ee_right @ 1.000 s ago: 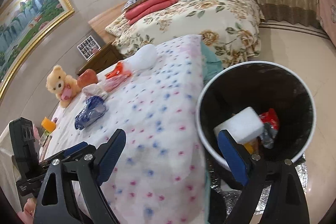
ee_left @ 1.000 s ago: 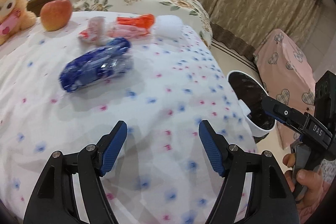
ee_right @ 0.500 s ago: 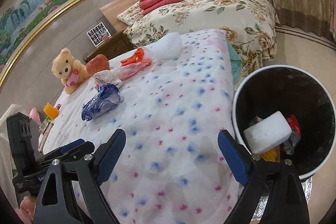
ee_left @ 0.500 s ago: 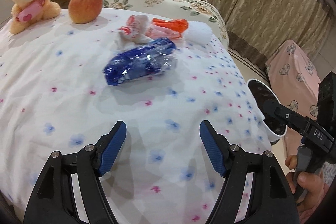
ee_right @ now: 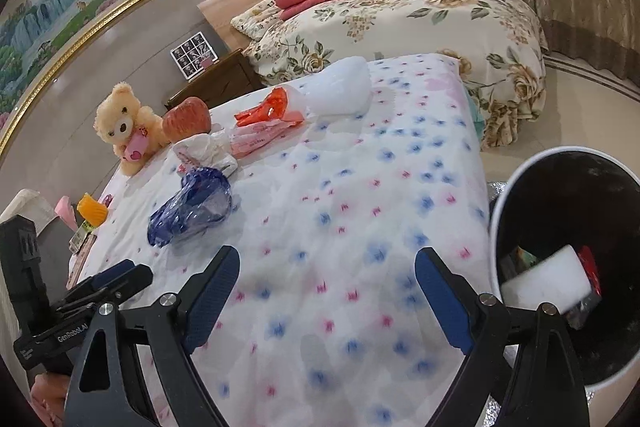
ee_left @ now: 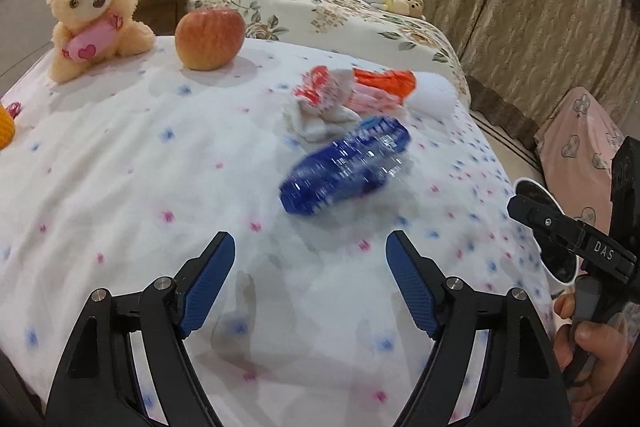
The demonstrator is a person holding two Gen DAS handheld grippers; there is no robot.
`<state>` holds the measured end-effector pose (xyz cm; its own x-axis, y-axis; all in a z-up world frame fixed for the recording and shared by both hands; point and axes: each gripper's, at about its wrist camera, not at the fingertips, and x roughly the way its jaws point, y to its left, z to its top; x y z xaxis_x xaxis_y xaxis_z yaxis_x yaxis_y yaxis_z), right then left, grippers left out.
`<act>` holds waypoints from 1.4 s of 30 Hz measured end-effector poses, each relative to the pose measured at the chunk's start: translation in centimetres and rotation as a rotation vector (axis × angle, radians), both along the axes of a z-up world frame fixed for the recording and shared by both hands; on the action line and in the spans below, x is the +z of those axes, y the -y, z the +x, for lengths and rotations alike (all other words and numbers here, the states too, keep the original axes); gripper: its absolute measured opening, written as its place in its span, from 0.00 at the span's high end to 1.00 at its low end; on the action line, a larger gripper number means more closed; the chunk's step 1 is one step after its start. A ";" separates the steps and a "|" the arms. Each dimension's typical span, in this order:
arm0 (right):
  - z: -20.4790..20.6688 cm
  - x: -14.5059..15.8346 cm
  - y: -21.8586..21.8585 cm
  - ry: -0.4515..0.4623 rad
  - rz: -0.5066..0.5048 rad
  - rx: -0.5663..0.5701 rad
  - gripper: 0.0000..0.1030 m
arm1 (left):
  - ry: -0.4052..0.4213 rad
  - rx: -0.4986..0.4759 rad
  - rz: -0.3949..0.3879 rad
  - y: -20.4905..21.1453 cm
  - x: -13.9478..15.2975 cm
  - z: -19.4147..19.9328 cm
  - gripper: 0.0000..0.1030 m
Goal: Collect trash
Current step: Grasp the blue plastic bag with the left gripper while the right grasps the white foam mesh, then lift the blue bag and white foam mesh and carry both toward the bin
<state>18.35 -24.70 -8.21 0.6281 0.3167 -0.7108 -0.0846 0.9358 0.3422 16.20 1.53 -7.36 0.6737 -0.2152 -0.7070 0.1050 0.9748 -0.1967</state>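
A crumpled blue plastic wrapper [ee_left: 346,167] lies on the flowered bedcover [ee_left: 120,167], a short way ahead of my open, empty left gripper [ee_left: 310,259]. Beyond it lie a white and red crumpled wrapper [ee_left: 324,103], a pink packet [ee_left: 376,101], an orange wrapper [ee_left: 386,81] and a white foam block [ee_left: 434,97]. My right gripper [ee_right: 326,279] is open and empty above the bed's near edge. The blue wrapper [ee_right: 192,205] lies ahead to its left. The bin [ee_right: 520,187], white-rimmed and black inside, stands on the floor at the right and holds a white foam block [ee_right: 548,281] and other trash.
A teddy bear [ee_left: 94,11] and an apple [ee_left: 210,39] sit at the far side of the bedcover. A second bed [ee_right: 420,23] with a floral quilt stands behind. A pink heart-patterned seat [ee_left: 576,147] is at the right. An orange object [ee_right: 92,209] lies at the left edge.
Both grippers have swung left, toward the bedcover. The blue wrapper now sits nearer the middle of the left wrist view, and the bin has slid to the right edge of the right wrist view.
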 end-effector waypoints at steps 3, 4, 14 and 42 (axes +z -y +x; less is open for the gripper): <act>1.3 -0.1 0.1 -0.004 0.003 -0.007 0.12 | -0.001 -0.014 -0.012 -0.4 -0.1 1.3 0.23; 1.7 -0.1 0.0 -0.002 0.001 -0.008 0.12 | -0.007 -0.024 -0.012 -0.4 -0.2 1.7 0.23; 7.9 -0.5 -0.3 0.019 0.001 -0.026 0.12 | -0.006 -0.111 0.022 0.8 0.1 4.3 0.23; 8.0 0.2 -0.5 0.073 0.028 0.004 0.82 | -0.021 -0.161 0.060 2.4 -0.6 4.4 0.65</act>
<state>26.34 -24.18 -8.03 0.6768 0.3385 -0.6537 -0.1146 0.9256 0.3607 20.61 -0.83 -7.97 0.6186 -0.2761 -0.7356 0.2571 0.9558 -0.1425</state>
